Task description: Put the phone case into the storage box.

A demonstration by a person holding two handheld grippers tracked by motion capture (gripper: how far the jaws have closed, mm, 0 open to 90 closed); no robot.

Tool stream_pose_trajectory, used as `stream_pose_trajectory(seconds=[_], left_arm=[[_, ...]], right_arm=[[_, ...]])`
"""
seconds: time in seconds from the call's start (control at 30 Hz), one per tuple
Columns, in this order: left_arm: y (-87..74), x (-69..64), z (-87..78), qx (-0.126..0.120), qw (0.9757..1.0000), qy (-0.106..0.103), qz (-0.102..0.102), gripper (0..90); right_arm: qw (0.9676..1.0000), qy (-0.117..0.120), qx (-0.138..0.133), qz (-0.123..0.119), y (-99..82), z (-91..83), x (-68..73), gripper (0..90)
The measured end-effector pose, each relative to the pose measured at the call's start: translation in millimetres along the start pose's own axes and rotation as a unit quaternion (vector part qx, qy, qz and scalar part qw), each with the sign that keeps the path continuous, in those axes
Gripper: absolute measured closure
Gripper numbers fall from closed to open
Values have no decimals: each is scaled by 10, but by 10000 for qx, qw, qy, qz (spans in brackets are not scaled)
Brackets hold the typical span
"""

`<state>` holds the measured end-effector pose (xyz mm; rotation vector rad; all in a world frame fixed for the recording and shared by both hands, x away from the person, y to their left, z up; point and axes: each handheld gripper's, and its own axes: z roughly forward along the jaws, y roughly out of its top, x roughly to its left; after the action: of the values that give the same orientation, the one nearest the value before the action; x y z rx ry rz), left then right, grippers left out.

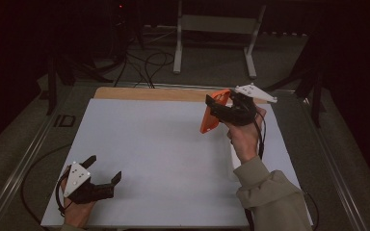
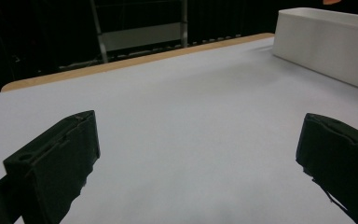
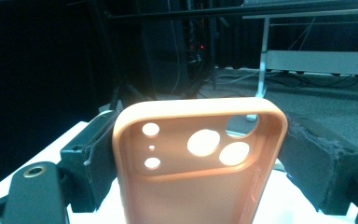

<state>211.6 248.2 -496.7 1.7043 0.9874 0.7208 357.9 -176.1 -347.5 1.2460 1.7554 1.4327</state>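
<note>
My right gripper (image 1: 221, 108) holds an orange phone case (image 1: 210, 116) up in the air over the far right part of the white table top (image 1: 149, 144). In the right gripper view the case (image 3: 196, 177) stands upright between the two black jaws, which press on its long sides, and its camera cut-outs face the camera. My left gripper (image 1: 105, 168) rests low at the near left corner of the table. Its jaws stand wide apart with nothing but bare white surface (image 2: 191, 116) between them.
A white box (image 2: 326, 42) stands on the table to the right of the left gripper's line of sight. A wooden strip (image 1: 149, 94) runs along the table's far edge. Beyond it are a grey metal stand (image 1: 217, 24) and cables (image 1: 149, 62) on the floor.
</note>
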Motion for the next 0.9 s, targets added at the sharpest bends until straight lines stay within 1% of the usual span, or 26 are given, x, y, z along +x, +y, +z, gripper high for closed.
stream_pose_trajectory(seconds=[0.13,0.4,0.7,0.77,0.9], left_arm=[[-2,8,5,-7,10000,6,-13,4],[-2,1,3,-2,10000,2,-5,3],[-2,0,-2,-29,10000,-3,-31,3],[-2,-3,0,-14,10000,-9,-7,4],[-15,-6,7,-11,10000,-21,-46,4]], right_arm=[[9999,-146,-50,9,43,-6,-71,175],[9991,-393,-61,110,44,21,-186,175],[9980,-597,-88,171,91,57,-276,174],[9980,-604,-84,180,96,57,-287,174],[9974,-665,-107,242,121,70,-329,174]])
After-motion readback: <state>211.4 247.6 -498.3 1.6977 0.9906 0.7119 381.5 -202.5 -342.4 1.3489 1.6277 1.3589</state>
